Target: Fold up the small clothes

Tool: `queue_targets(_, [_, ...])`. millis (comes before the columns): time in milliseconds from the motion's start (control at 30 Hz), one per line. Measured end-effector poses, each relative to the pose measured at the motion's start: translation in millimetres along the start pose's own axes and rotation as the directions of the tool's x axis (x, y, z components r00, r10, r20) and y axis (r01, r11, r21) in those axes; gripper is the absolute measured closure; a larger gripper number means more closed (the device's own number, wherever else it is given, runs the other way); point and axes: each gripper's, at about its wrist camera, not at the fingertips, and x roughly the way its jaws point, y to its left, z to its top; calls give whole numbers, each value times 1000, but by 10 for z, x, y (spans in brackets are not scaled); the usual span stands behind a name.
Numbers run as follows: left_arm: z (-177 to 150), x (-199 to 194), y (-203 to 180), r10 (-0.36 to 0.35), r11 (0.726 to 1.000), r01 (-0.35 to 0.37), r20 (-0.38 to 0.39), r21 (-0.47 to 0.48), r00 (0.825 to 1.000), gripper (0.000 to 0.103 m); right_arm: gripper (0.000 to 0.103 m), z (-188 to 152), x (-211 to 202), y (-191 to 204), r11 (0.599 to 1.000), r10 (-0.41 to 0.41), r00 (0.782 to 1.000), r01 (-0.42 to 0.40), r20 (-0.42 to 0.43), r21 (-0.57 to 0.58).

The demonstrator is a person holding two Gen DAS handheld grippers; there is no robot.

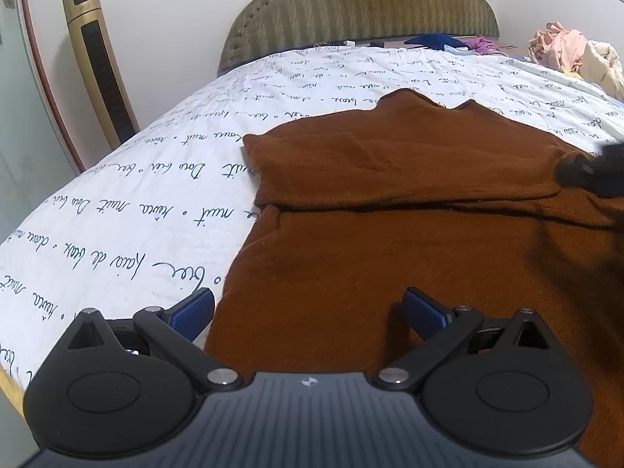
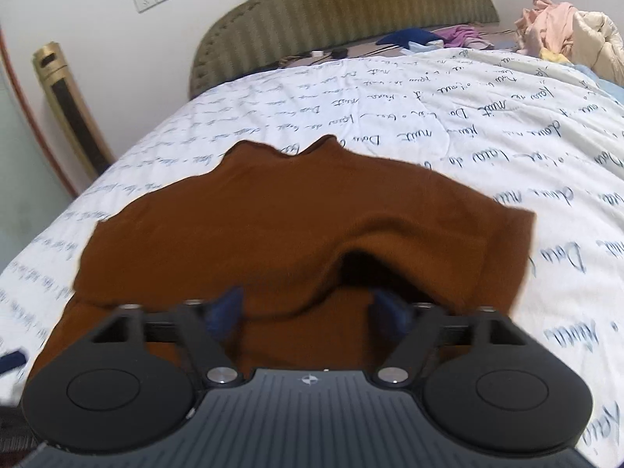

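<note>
A brown knit sweater lies on the white bed cover, collar towards the headboard, with one sleeve folded across the chest. My left gripper is open, hovering over the sweater's lower left edge. In the right wrist view the sweater fills the middle, with a raised fold of sleeve in front. My right gripper is open, its blue fingertips blurred just above the cloth. The right gripper also shows as a dark blur at the right edge of the left wrist view.
The white bed cover has dark script print. A padded olive headboard stands at the far end. A pile of pink and cream clothes lies at the far right. A gold tower fan stands left of the bed.
</note>
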Motion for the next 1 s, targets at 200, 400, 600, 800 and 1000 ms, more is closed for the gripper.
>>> queue_targets(200, [-186,-131,283,-74,996,73,18,44,997,0,13,-411,-616,-246,998,69,996,-68,-52,11])
queue_targets(400, [-453,-288,805,-161,985,161,6,58,987,0,1,-857,-1081,-655,994,85,987,-73,-135,87])
queue_targets(600, [-544,-228,839,-365,928,370,-103,33,925,4,3,-1214,-1273,-601,983,181,959,-176,-218,44])
queue_targets(800, [-365,-208,732,-402,916,401,-124,-35,907,83,42,-1226,-1248,-276,981,178,957,-190,-227,-33])
queue_targets(1000, [-119,-405,645,-426,905,426,-48,-14,903,96,91,-975,-1223,-290,983,183,970,-186,-160,-2])
